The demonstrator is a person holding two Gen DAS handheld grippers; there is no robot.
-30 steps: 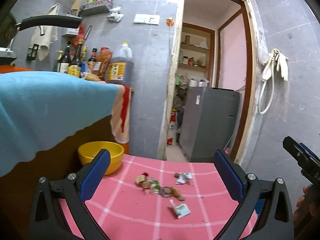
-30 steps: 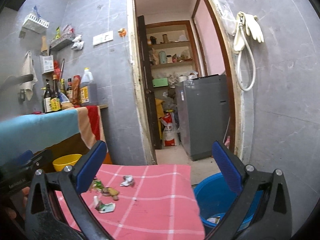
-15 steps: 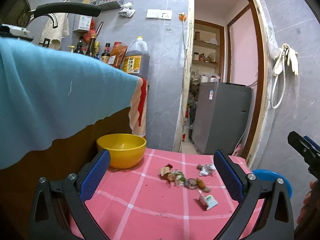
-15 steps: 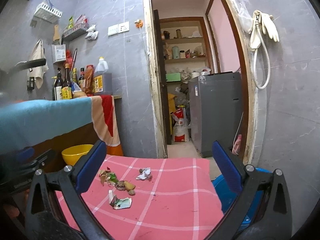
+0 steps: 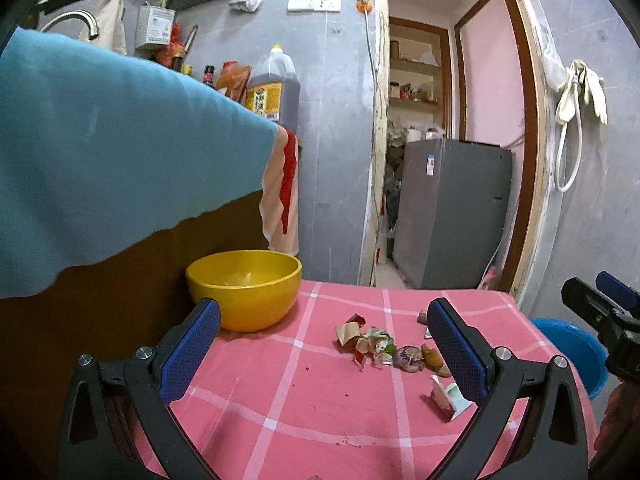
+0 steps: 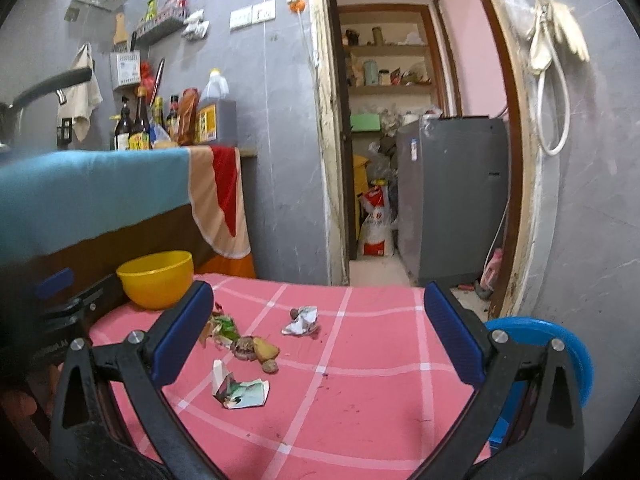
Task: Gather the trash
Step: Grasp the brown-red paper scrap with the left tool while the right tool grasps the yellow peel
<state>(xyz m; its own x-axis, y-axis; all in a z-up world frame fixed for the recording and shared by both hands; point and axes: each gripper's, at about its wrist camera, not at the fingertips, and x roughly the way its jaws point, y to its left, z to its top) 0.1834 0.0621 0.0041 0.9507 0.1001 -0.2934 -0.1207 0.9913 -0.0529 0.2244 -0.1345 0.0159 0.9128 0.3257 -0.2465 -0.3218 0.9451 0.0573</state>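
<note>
Scraps [image 6: 244, 344] partly behind left claw [image 5: 324, 344], blue basin [image 6: 560, 344] cut off

Crumpled wrappers and peel scraps [image 6: 248, 350] lie scattered on pink tablecloth [image 6: 360, 380].

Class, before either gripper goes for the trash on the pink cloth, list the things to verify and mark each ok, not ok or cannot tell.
1. Left gripper jaws open, nothing held: ok.
2. Right gripper jaws open, nothing held: ok.
3. Scraps pile, crumpled wrapper and torn packet in plain view on the pink cloth: ok.
4. Blue bin beside the table within sight: ok.
5. Bin has room: cannot tell.
6. Yellow bowl apart from the trash: ok.
</note>
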